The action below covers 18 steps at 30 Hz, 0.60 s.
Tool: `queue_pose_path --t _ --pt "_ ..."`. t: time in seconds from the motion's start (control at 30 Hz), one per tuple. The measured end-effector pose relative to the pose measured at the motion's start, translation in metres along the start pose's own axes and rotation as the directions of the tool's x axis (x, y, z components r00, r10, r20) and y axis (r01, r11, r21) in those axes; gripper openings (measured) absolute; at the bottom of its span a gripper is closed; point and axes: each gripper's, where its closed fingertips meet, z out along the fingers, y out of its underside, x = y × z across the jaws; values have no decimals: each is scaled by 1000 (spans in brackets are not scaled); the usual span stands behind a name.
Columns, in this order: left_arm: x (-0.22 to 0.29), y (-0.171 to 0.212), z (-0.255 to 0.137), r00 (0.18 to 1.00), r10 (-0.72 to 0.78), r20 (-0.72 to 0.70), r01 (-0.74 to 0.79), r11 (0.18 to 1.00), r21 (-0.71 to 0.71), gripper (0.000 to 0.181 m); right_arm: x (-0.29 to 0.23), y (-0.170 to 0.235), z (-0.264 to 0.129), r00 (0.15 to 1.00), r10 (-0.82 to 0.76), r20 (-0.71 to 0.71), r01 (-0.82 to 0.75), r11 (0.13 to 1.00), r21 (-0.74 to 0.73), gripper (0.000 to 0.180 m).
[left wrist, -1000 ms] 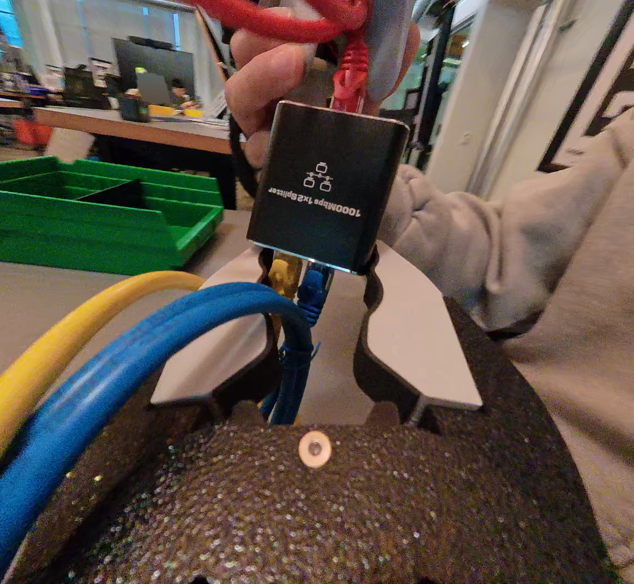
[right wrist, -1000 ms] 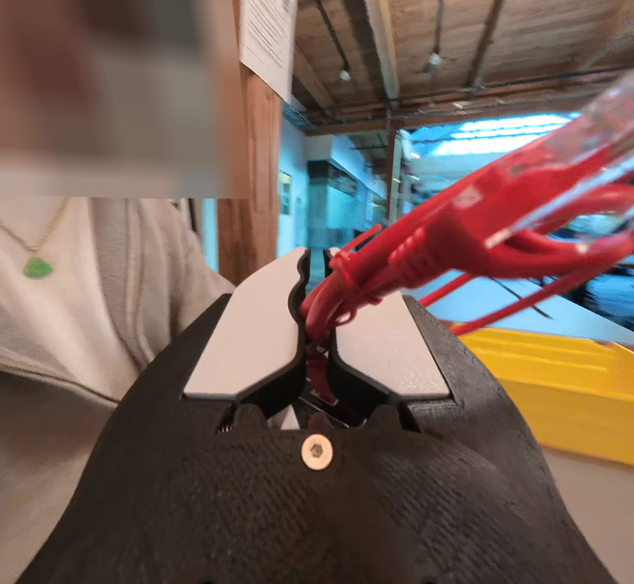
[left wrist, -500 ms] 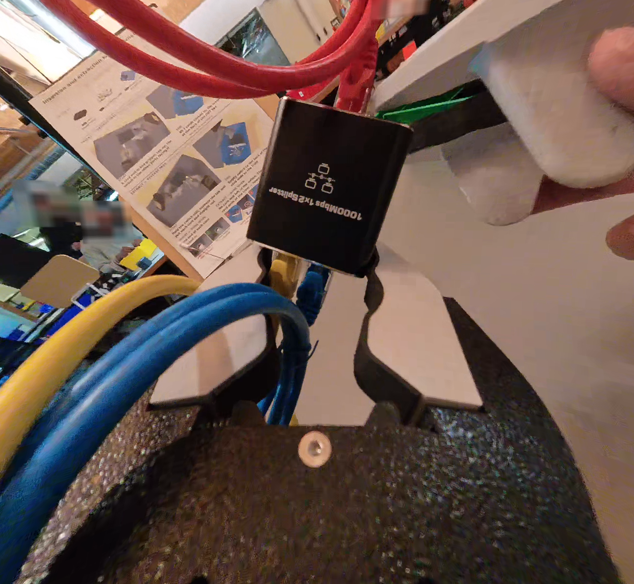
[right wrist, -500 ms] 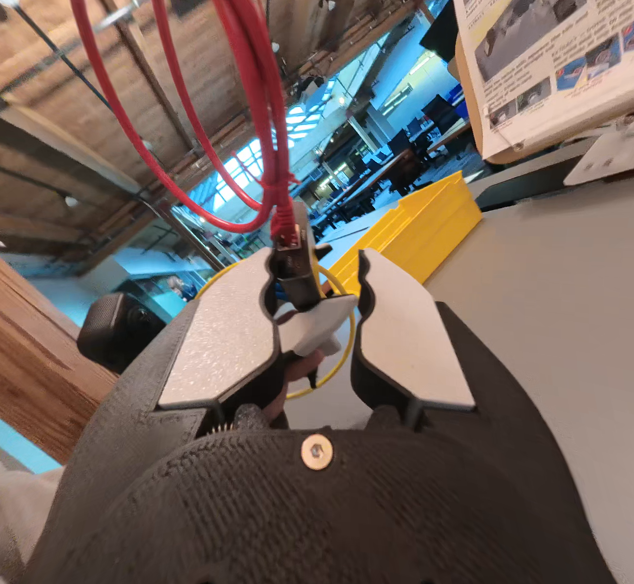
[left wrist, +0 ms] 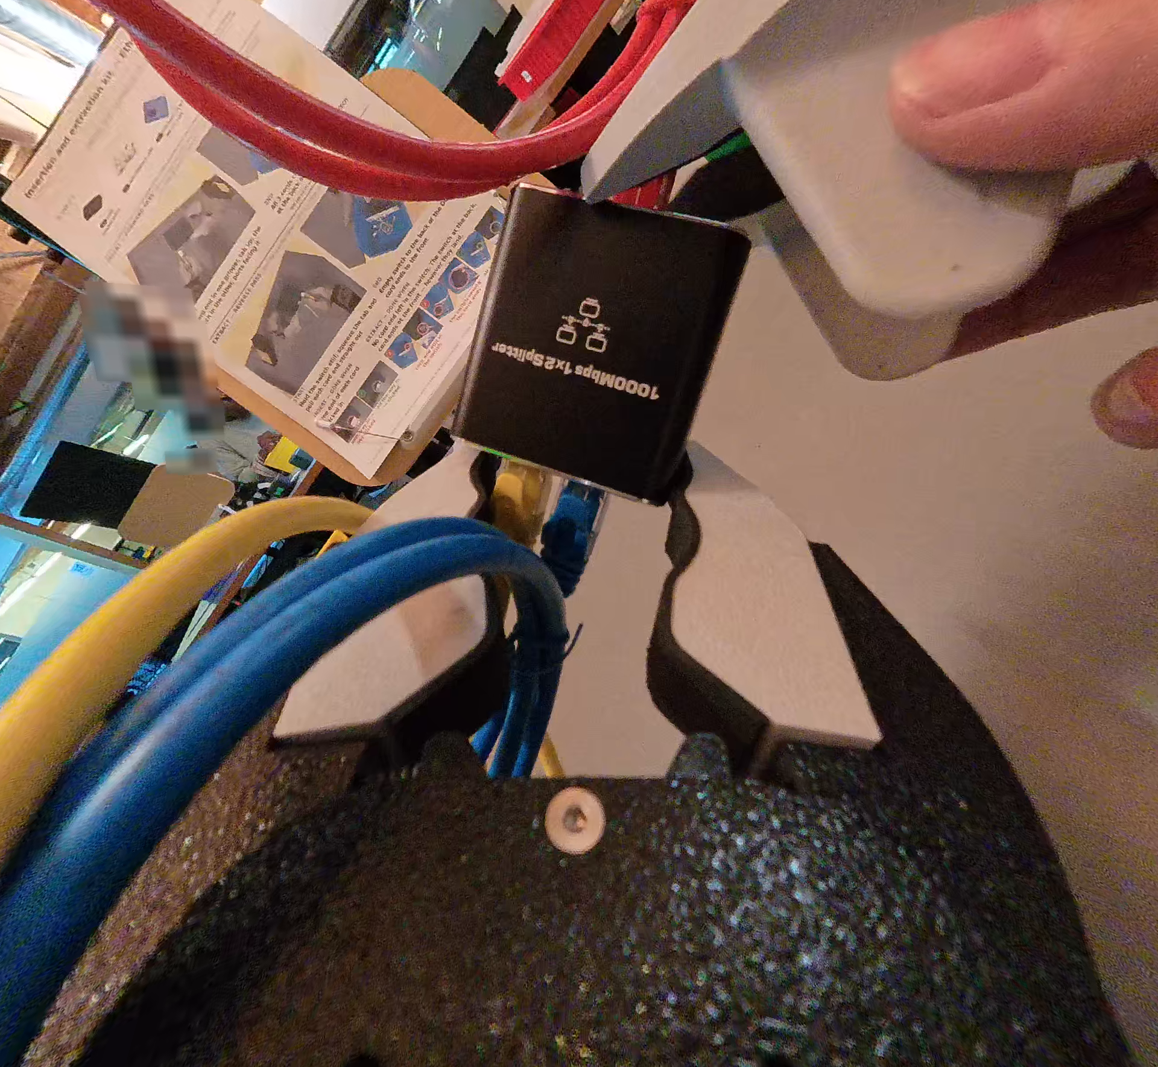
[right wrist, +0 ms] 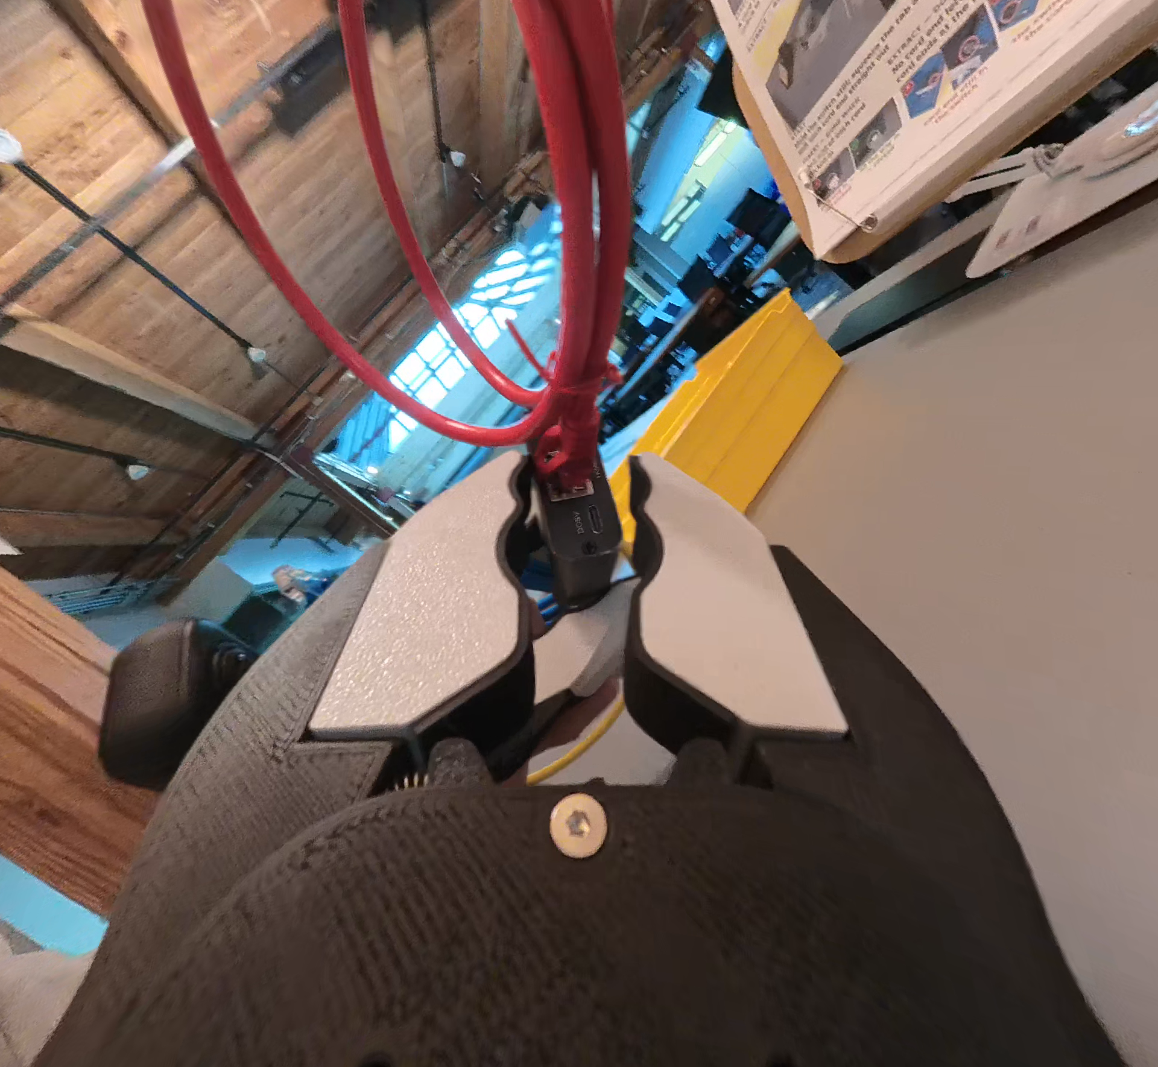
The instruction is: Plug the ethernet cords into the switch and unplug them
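Observation:
My left gripper (left wrist: 579,473) is shut on the black switch (left wrist: 601,341) and holds it above the grey table. A yellow cord (left wrist: 156,586) and a blue cord (left wrist: 313,598) are plugged into its near end. A red cord (left wrist: 313,122) is plugged into its far end and loops upward. My right gripper (right wrist: 575,466) is open, with its jaws on either side of the switch's (right wrist: 579,535) far end, where the red plug (right wrist: 567,460) sits. The red cord (right wrist: 564,222) hangs in loops above. One right finger (left wrist: 689,97) shows in the left wrist view.
A printed instruction sheet on a clipboard (left wrist: 250,260) stands behind the switch and also shows in the right wrist view (right wrist: 908,34). A yellow bin (right wrist: 739,410) sits on the grey table (right wrist: 971,535). A person's fingers (left wrist: 1034,65) hold the right gripper. A wooden post (right wrist: 37,723) is at the left. About 6 centimeters separates my left fingertips from my right.
My right gripper let go of the red cord, opened and moved in until its jaws flank the switch's far end. My left gripper turned with the switch still held.

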Motion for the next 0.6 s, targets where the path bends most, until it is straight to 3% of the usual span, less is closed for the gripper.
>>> queue_pose_path --t 0.03,0.1,0.43,0.6 --pt "1 -1 0 1000 1 5 -1 1000 -3 52 -3 -2 -1 999 17 30 -17 1000 14 21" --pt "2 -3 1 1000 -20 0 20 1000 -1 52 -4 -3 -1 999 11 43 -12 999 36 20" --pt "1 -23 -4 993 -114 18 111 984 138 55 -25 -9 -5 962 -263 70 263 965 10 15" --pt "3 -30 -6 992 -121 -27 124 964 235 57 -25 -12 -9 974 -193 117 192 981 19 15"
